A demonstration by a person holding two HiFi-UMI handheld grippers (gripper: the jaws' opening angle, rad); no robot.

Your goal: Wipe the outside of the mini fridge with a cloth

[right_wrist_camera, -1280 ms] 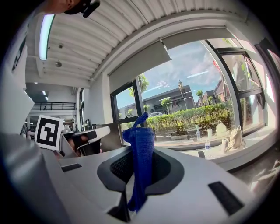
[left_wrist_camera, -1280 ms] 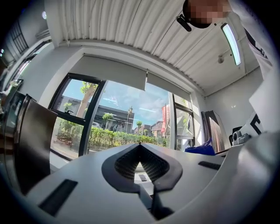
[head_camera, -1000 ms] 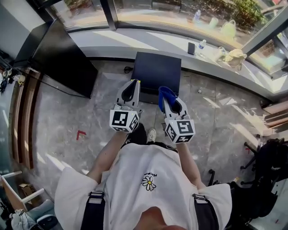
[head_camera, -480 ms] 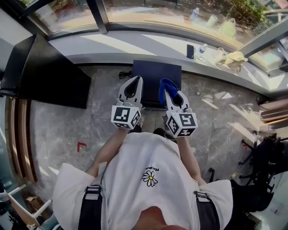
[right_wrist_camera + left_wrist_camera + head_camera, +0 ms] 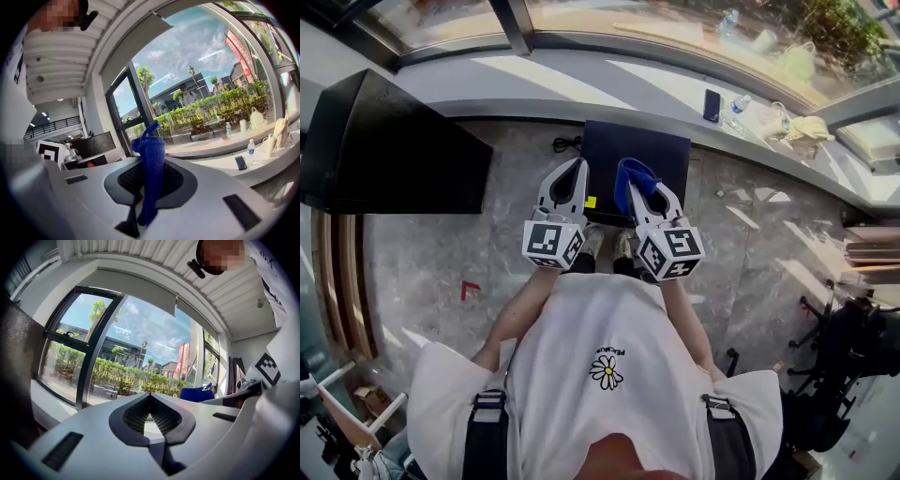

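1 mini fridge (image 5: 664, 152), upper centre | left gripper (image 5: 579, 167): jaws together, empty | right gripper (image 5: 645, 192): jaws clamped on 1 blue cloth (image 5: 633, 173)

A black cabinet (image 5: 394, 150) stands well left of the left gripper (image 5: 579, 165). Under both grippers the floor (image 5: 422, 253) is gray stone with sun on it. Ahead of them a pale sill (image 5: 534, 80) runs below big windows (image 5: 581, 19). A phone (image 5: 712, 105) and a bottle (image 5: 737, 106) sit on the sill, ahead and right of the right gripper (image 5: 637, 190). Green bushes (image 5: 220, 105) grow outside.
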